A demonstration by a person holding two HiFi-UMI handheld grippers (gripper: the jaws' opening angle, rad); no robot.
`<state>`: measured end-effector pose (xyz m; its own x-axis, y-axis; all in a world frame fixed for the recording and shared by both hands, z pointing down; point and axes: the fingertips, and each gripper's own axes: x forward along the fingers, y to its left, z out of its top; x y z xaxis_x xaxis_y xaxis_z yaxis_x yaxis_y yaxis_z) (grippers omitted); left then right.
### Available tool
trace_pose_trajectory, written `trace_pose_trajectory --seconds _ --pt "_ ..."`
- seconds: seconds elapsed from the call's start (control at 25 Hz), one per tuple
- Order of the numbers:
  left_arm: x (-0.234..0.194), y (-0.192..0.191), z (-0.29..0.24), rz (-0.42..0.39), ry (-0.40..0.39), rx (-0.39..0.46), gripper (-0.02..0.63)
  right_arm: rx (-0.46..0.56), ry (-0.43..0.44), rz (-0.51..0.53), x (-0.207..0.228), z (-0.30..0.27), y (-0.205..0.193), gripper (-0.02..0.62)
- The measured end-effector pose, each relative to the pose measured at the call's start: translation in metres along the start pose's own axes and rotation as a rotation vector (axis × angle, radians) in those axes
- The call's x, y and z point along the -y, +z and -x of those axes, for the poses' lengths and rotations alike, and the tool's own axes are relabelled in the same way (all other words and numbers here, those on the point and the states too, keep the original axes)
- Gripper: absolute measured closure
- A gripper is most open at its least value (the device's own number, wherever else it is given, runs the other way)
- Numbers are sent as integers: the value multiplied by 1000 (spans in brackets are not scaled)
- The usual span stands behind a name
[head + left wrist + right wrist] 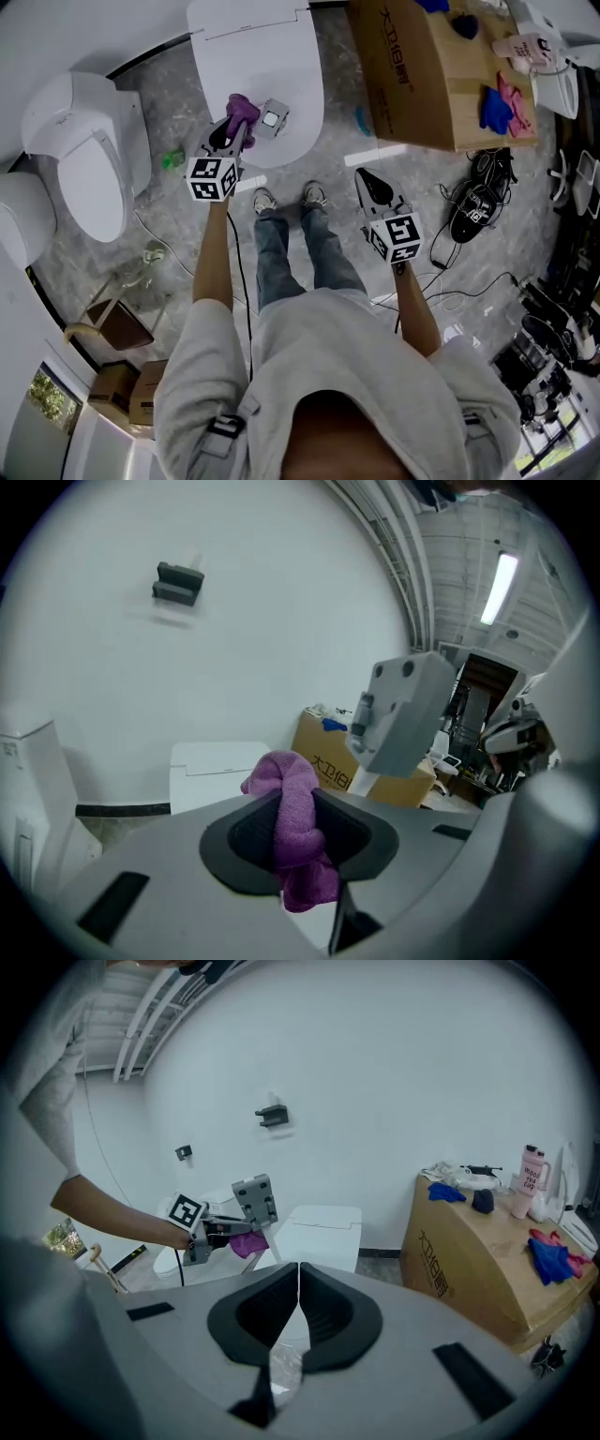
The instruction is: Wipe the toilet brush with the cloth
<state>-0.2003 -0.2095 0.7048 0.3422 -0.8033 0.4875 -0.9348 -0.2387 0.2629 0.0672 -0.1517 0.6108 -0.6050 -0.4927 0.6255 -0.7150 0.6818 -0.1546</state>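
My left gripper (232, 129) (298, 829) is shut on a bunched purple cloth (241, 107) (292, 808), held up over the front of a white toilet with a closed lid (255, 58). Just right of the cloth stands the toilet brush (274, 117) (401, 714), a flat grey head on a white shaft; its lower end is hidden. Cloth and brush head are close, with a small gap showing. My right gripper (368, 180) (298, 1283) hangs lower at the right with its jaws shut and nothing between them. From the right gripper view, the left gripper (202, 1227), cloth (248, 1241) and brush (255, 1200) all show.
A second toilet (82, 155) stands at the left. A cardboard box (417, 70) at the right carries blue and pink cloths and a pink bottle (528, 47). Cables and dark shoes (476, 208) lie on the floor at the right. The person's feet (286, 199) are below the toilet.
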Motion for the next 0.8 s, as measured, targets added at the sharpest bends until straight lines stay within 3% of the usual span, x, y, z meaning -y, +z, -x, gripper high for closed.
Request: trace_pose_trajectory --seconds 0.24,0.8 --pt "35 19 54 -107 -2 25 500 48 -31 -1 8 -2 17 563" --pt "70 71 139 -106 80 154 500 187 -56 37 5 15 74 564"
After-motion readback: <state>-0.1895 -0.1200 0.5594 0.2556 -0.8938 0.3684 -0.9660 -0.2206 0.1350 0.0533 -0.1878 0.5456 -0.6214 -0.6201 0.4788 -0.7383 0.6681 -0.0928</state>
